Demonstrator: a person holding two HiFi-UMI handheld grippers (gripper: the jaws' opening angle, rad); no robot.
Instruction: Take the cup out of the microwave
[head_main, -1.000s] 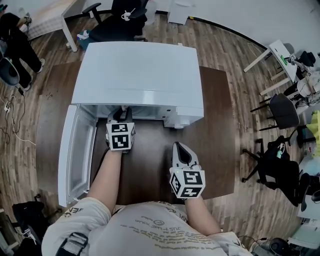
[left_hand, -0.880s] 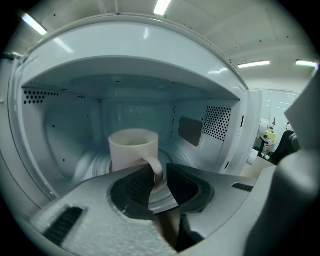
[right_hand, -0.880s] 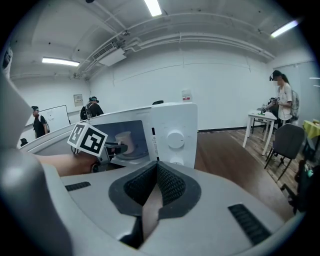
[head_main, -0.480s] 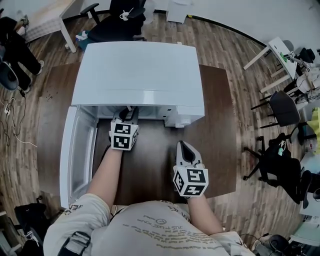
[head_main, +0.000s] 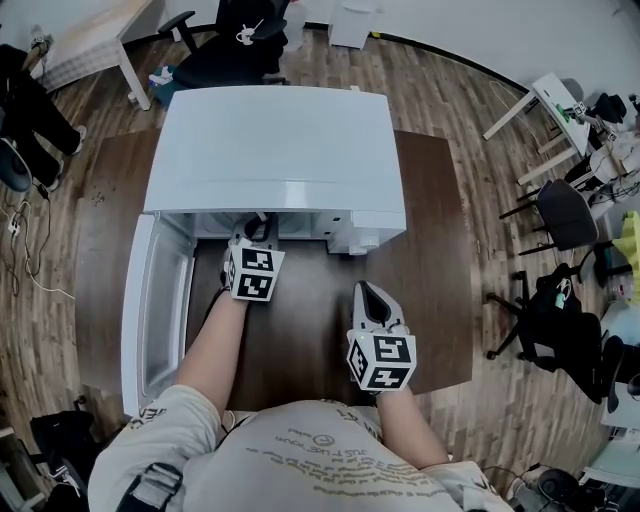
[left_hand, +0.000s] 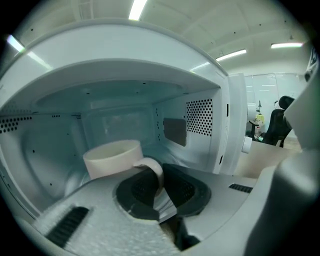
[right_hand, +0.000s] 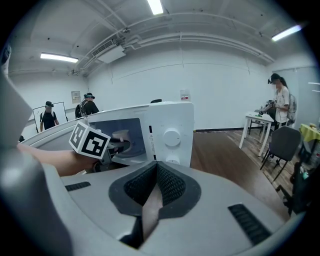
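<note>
Cup (left_hand: 111, 159) inside microwave (head_main: 275, 140) cavity, its handle pinched between closed left tongs (left_hand: 156, 181), microwave door (head_main: 155, 310) swung open at left, right tongs (right_hand: 156, 182) closed on nothing, above brown desk (head_main: 430, 250) before microwave

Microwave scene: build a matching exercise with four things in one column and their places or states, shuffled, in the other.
Things:
1. cup
2. microwave door
3. left gripper
4. right gripper

Places or states:
A. fingers shut on nothing, above the table
B. swung open at the left
C. inside the microwave
D. fingers shut on the cup's handle

Pairs: 1-C, 2-B, 3-D, 4-A.
</note>
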